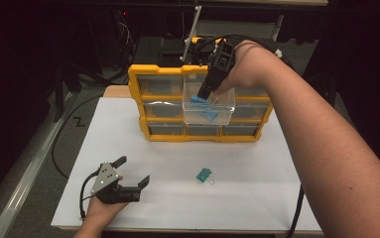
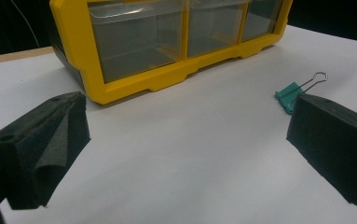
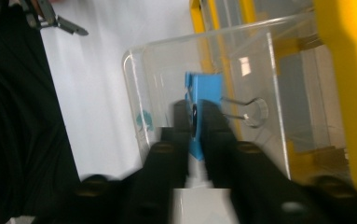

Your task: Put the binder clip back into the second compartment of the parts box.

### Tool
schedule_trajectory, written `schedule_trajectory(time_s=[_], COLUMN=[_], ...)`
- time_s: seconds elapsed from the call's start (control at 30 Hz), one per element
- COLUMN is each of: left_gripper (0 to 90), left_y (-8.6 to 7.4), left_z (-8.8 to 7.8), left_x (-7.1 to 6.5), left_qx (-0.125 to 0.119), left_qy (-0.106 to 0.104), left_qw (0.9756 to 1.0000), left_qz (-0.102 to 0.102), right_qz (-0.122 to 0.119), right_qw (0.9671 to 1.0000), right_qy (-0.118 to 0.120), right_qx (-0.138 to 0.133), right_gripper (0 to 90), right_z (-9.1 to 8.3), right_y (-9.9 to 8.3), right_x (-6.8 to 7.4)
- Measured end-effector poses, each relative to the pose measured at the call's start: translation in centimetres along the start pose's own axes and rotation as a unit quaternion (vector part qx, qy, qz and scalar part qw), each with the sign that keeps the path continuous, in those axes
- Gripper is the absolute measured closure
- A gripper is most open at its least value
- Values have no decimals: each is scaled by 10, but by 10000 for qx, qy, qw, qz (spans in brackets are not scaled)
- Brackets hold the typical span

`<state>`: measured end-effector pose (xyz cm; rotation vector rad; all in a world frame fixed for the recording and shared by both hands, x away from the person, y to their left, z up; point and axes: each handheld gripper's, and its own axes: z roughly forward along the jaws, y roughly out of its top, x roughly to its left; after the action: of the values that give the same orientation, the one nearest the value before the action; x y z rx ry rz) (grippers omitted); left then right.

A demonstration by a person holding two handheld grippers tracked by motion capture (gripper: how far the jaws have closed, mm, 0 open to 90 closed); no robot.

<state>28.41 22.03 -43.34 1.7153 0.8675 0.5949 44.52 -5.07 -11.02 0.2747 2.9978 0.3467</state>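
Blue binder clip (image 3: 205,100) between right gripper (image 3: 195,114) fingers, wire handles toward yellow organizer (image 3: 344,70)

Yellow drawer cabinet (image 1: 145,99) blocks far table (image 1: 257,198) edge; pulled-out clear drawer (image 1: 224,111) juts forward, right claw (image 1: 203,94) inside. Green binder clip (image 1: 204,175) alone mid-table; open surface around left claw (image 1: 130,171).

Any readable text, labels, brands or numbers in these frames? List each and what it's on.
None readable.
Yellow organizer: no label or brand showing on its frame or drawers.
Blue binder clip held by the right hand-held gripper: no print.
Teal binder clip: no print.
Left hand-held gripper: no markings legible.
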Motion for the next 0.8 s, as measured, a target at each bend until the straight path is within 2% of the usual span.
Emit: schedule_trajectory(time_s=[0.1, 0.17, 0.23, 0.3, 0.4, 0.63, 0.8], left_gripper=[3, 3, 3, 3, 3, 3, 3], left_y=[0, 0, 0, 0, 0, 0, 0], left_z=[1, 1, 0, 0, 1, 2, 3], left_x=[0, 0, -1, -1, -2, -2, -3], left_qx=[26, 30, 54, 54, 64, 83, 93], left_qy=[-8, -15, -30, -30, -26, -23, -22], left_qw=[10000, 10000, 10000, 10000, 10000, 10000, 9999], left_qz=[8, 12, 41, 33, 30, 47, 60], right_qz=[113, 138, 147, 156, 249, 462, 592], right_qw=[9997, 9994, 9994, 9994, 9995, 9986, 9980], right_qy=[-99, -129, -139, -124, -82, -187, -173], right_qx=[-172, -287, -283, -300, -188, -168, -130], right_gripper=[592, 559, 522, 492, 441, 382, 331], right_z=[-14, -21, -26, -26, -26, -25, -16], right_y=[-3, -7, -14, -23, -39, -80, -104], right_x=[3, 7, 12, 15, 21, 31, 38])
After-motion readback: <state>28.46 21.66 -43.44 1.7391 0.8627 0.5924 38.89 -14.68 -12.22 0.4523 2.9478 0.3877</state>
